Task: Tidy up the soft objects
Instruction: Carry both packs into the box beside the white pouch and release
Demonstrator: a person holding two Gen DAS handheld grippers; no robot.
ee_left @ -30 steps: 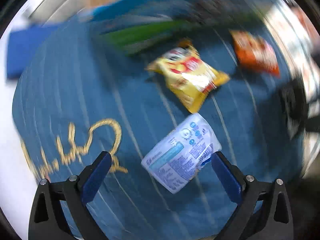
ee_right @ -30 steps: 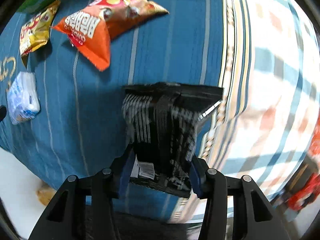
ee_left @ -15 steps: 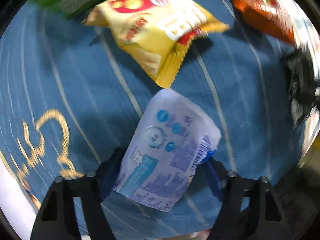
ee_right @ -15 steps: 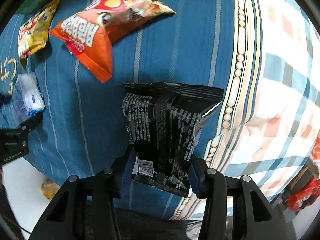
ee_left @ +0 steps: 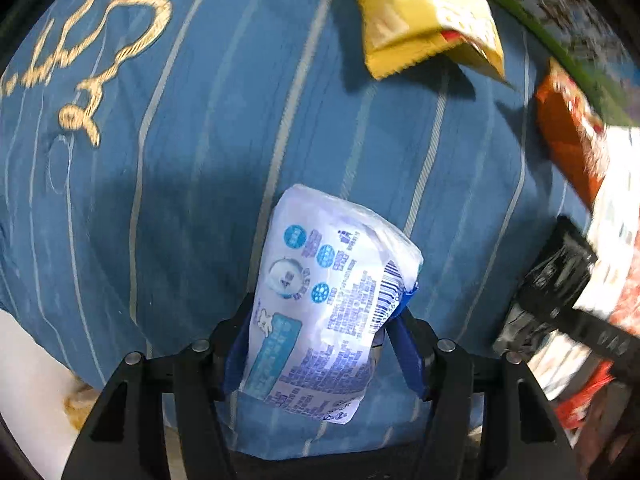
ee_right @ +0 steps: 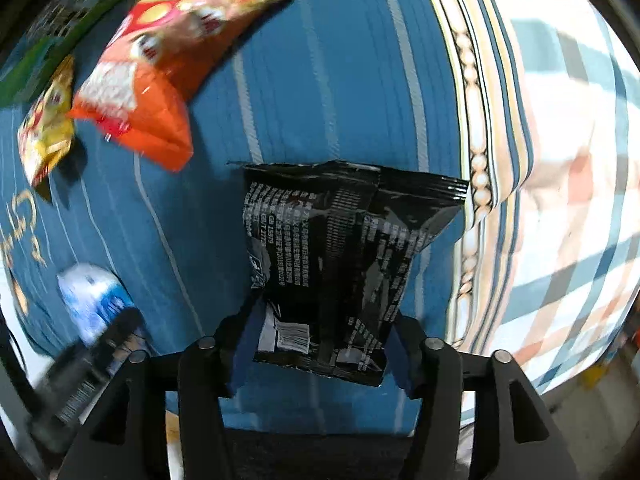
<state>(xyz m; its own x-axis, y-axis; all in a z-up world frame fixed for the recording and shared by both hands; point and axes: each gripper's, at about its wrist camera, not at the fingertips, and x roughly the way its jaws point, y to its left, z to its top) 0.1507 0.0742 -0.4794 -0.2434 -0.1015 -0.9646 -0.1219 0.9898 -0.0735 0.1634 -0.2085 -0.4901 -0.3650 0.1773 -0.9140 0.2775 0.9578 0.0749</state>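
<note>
The blue striped bedcover (ee_left: 192, 184) fills both views, and beside it on the right lies a checked quilt (ee_right: 568, 184). On the blue cover rest an orange snack bag (ee_right: 148, 92) and a smaller yellow snack bag (ee_left: 424, 20), near each other, with a green package (ee_left: 568, 52) behind them. The right gripper (ee_right: 322, 340) has its jaws pressed on the lower sides of a black snack bag (ee_right: 340, 256), as it did a second ago. The change is on the left: one second ago the left gripper (ee_left: 320, 344) stood wide open around the white tissue pack (ee_left: 328, 300) lying on the cover; now its jaws are narrowed onto the lower part of the pack, which bulges between the blue pads. I judge that both hands now carry one soft item each, so the next step is probably to lift and place them together; the soft pack may slip if squeezed weakly.
</note>
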